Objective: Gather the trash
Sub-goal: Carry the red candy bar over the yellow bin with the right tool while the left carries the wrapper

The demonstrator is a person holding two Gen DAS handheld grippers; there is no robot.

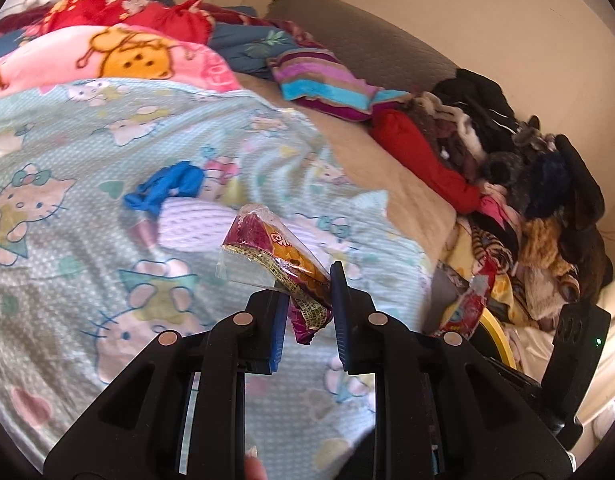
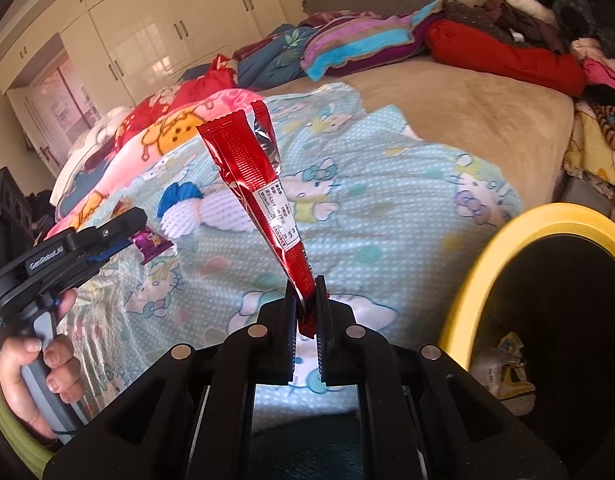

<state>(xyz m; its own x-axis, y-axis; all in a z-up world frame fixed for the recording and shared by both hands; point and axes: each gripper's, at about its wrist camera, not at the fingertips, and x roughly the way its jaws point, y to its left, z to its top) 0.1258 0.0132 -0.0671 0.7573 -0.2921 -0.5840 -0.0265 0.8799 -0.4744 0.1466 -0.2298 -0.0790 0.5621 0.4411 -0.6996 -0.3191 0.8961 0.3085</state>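
Observation:
My left gripper (image 1: 309, 292) is shut on a purple and orange snack wrapper (image 1: 267, 248), which hangs in the air above the Hello Kitty blanket (image 1: 67, 240). In the right wrist view the same left gripper (image 2: 123, 228) shows at the left with the wrapper (image 2: 151, 244) in its tips and a hand on its handle. My right gripper (image 2: 306, 292) is shut on the lower end of a long red wrapper (image 2: 255, 176) that sticks up. A blue crumpled piece (image 2: 179, 196) and a white foam net (image 2: 211, 216) lie on the blanket. A dark bin with a yellow rim (image 2: 487, 248) stands to the right.
A pile of clothes (image 1: 507, 160) fills the bed's far right side. Folded blankets and a striped pillow (image 1: 327, 84) lie along the back. White wardrobes (image 2: 147, 32) stand beyond the bed. Some rubbish (image 2: 503, 372) lies inside the bin.

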